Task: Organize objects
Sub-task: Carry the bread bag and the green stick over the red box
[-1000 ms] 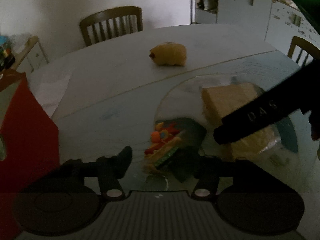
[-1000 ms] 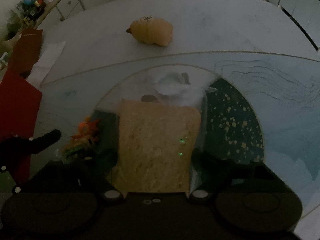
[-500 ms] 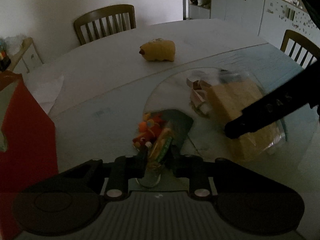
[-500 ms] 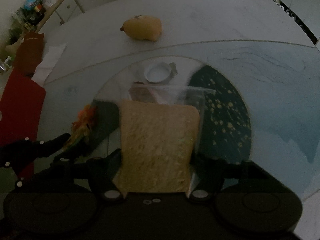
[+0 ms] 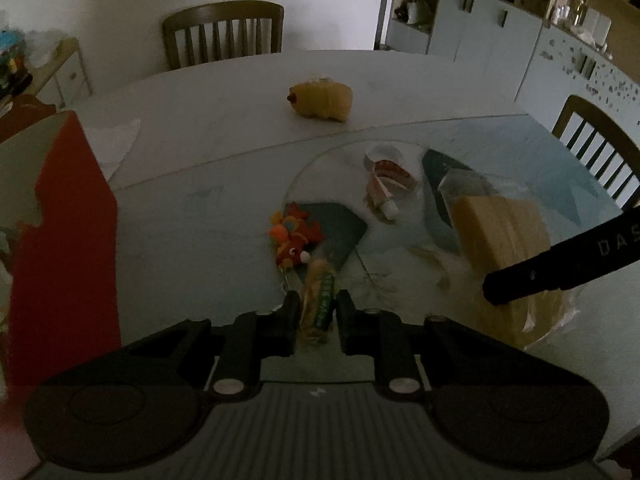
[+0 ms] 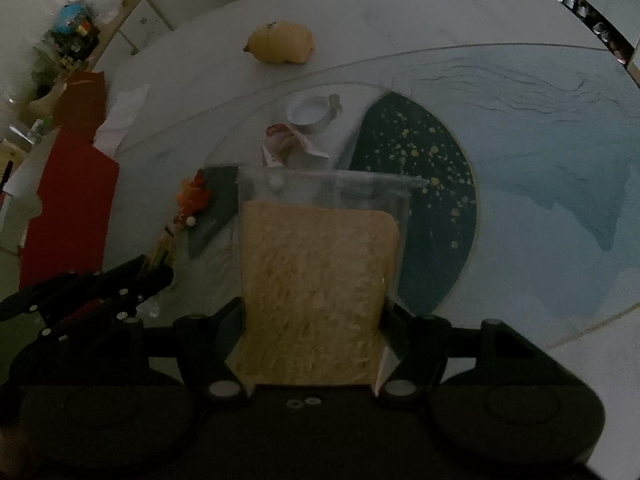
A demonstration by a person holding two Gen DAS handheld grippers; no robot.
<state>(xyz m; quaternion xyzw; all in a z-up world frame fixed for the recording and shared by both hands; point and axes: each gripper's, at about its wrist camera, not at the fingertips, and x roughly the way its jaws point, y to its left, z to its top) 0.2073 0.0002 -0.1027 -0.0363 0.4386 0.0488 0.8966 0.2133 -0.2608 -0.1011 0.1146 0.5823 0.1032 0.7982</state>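
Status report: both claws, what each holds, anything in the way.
Left claw shut on snack packet, orange toy attached. Right claw shut on bagged bread. Crumpled wrapper and white cup ahead.

A pale tabletop [image 5: 224, 120] with a round glass plate [image 6: 448, 216] is seen, on which a yellow plush toy [image 5: 322, 101], a red box [image 5: 60, 248], a white paper [image 5: 114, 148], a white cup [image 6: 310, 114] and a crumpled wrapper [image 5: 386, 188] are laid.

Dim, underexposed room, grainy shadows, fisheye bending at edges, dark vignetted corners
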